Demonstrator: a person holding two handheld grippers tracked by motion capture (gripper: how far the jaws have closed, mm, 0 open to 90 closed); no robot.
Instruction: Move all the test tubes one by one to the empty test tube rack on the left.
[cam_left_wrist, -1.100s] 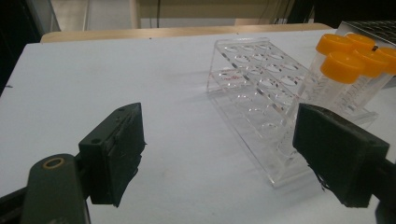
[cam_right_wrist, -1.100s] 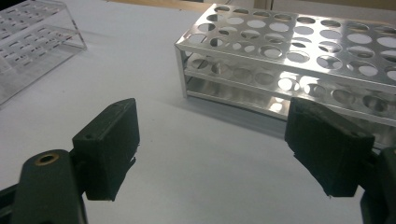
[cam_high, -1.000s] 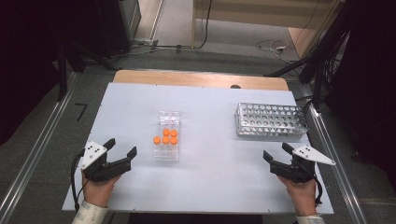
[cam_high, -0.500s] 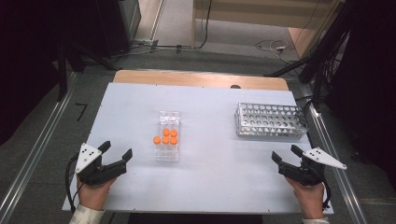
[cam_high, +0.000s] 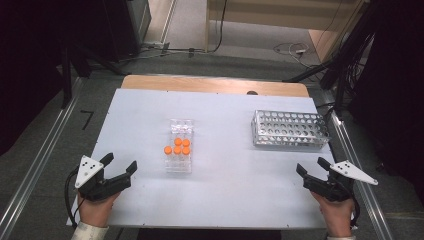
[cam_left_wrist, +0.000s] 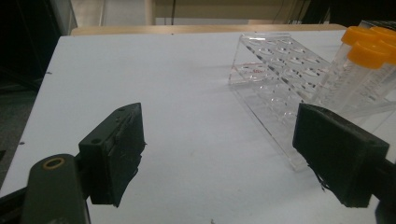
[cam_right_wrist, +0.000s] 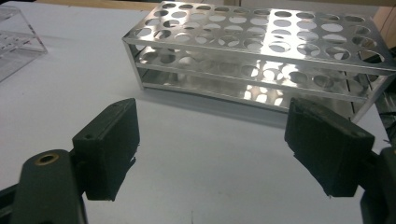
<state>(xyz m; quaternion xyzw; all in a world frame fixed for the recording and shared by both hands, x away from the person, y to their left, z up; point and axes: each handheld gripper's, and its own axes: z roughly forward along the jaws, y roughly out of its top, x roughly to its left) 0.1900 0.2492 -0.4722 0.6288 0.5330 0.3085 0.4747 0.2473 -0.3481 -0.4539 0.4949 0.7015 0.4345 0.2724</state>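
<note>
A clear plastic tube rack (cam_high: 179, 146) stands mid-table and holds several orange-capped tubes (cam_high: 177, 146) at its near end. In the left gripper view the clear rack (cam_left_wrist: 280, 79) and the orange-capped tubes (cam_left_wrist: 369, 51) lie ahead to the right. An empty metal rack (cam_high: 290, 130) sits at the right. My left gripper (cam_high: 120, 163) rests open near the table's front left corner, nothing between its jaws. My right gripper (cam_high: 312, 166) stands open at the front right, just short of the metal rack (cam_right_wrist: 261, 51), also holding nothing.
The white table (cam_high: 225, 200) has a wooden strip (cam_high: 215, 85) along its far edge. Metal rails (cam_high: 35, 170) run along both sides, and cables lie on the floor beyond the table.
Both hands have drawn back a little toward the front edge of the table. The jaws stay as wide as before, and the racks have not moved.
</note>
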